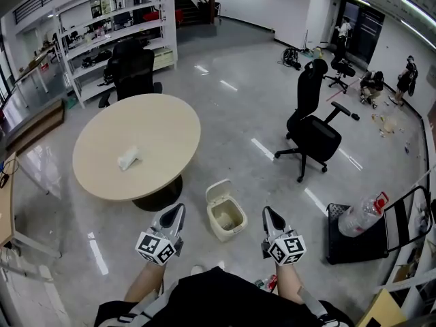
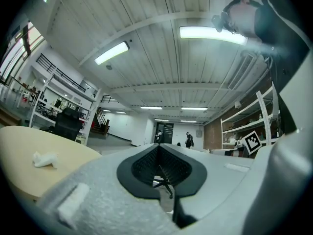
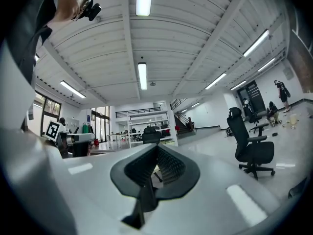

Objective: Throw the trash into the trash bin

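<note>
A crumpled white wad of trash (image 1: 129, 159) lies on the round beige table (image 1: 157, 125). It also shows at the left of the left gripper view as the wad (image 2: 44, 158) on the tabletop (image 2: 17, 143). A small cream trash bin (image 1: 227, 213) with its lid raised stands on the floor in front of the table, between my two grippers. My left gripper (image 1: 178, 211) (image 2: 159, 149) is shut and empty, near the table's front edge. My right gripper (image 1: 268, 214) (image 3: 157, 149) is shut and empty, just right of the bin.
A black office chair (image 1: 313, 127) (image 3: 251, 142) stands on the floor to the right. Another black chair (image 1: 133, 70) sits behind the table before white shelving (image 1: 116, 26). A black cart with a plastic bottle (image 1: 362, 214) is at the right. People stand at the far right.
</note>
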The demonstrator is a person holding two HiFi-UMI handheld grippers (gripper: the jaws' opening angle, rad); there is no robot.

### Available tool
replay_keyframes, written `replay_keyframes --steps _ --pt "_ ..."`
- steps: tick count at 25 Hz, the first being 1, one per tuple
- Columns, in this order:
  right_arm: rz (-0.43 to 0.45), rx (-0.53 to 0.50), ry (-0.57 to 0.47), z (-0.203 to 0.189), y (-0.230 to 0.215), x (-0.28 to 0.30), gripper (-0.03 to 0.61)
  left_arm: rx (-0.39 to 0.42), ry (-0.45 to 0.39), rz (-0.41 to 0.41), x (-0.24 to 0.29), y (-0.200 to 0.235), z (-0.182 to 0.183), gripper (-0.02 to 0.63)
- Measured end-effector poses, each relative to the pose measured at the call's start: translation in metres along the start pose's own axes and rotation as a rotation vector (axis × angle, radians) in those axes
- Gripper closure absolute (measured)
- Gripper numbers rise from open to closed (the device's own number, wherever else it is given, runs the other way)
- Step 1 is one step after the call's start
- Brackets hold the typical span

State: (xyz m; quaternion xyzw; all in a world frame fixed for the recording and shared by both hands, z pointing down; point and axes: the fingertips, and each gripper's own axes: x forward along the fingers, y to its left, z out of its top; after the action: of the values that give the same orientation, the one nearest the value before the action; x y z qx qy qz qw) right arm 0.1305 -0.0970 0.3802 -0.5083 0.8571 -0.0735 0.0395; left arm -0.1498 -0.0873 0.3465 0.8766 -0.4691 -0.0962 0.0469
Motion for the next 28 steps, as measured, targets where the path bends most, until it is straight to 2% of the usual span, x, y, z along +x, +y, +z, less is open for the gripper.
replay_keyframes --steps 8,18,24,28 --pt "0.017 -0.023 0.048 -0.008 0.002 0.012 0.574 -0.024 0.018 -0.006 0.007 -0.006 -0.008 0.612" --pt "0.031 -0.01 0.045 -0.008 0.007 0.024 0.574 -0.021 0.029 -0.008 0.017 -0.001 -0.013 0.613" --pt "0.027 -0.013 0.066 -0.014 0.009 0.03 0.574 -0.014 0.01 0.101 0.004 0.03 -0.014 0.612" --pt "0.027 -0.006 0.08 -0.022 0.014 0.032 0.574 -0.016 0.0 0.12 -0.004 0.042 -0.013 0.612"
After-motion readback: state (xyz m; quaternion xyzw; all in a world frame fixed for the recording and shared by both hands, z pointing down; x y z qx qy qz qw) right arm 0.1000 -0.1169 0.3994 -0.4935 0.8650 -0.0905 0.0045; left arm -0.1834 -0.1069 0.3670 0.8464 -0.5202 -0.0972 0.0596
